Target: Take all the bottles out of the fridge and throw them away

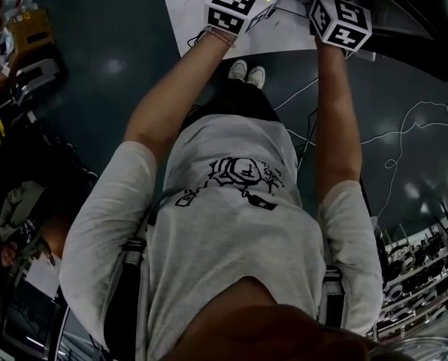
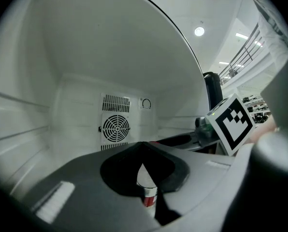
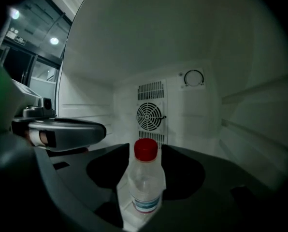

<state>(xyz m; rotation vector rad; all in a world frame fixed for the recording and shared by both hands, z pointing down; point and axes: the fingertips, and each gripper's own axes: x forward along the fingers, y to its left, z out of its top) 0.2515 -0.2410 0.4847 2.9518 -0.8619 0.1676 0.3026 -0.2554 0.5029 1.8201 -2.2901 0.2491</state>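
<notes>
Both grippers reach into a white fridge (image 2: 86,57). In the left gripper view, my left gripper (image 2: 143,144) has its jaw tips together, and a small bottle with a red label (image 2: 148,190) sits in the hollow between the jaws. In the right gripper view, my right gripper (image 3: 146,149) stands open. A clear bottle with a red cap (image 3: 145,180) stands upright on the fridge floor between its jaws. The left gripper (image 3: 62,129) shows at that view's left with something red under it. From the head view only the marker cubes (image 1: 235,6) (image 1: 340,21) and the forearms show.
A round fan grille (image 2: 116,128) sits on the fridge's back wall. Ribbed shelf ledges (image 3: 260,134) run along the side walls. A person's feet (image 1: 246,72) stand on the dark floor, with white cables (image 1: 404,130) lying to the right.
</notes>
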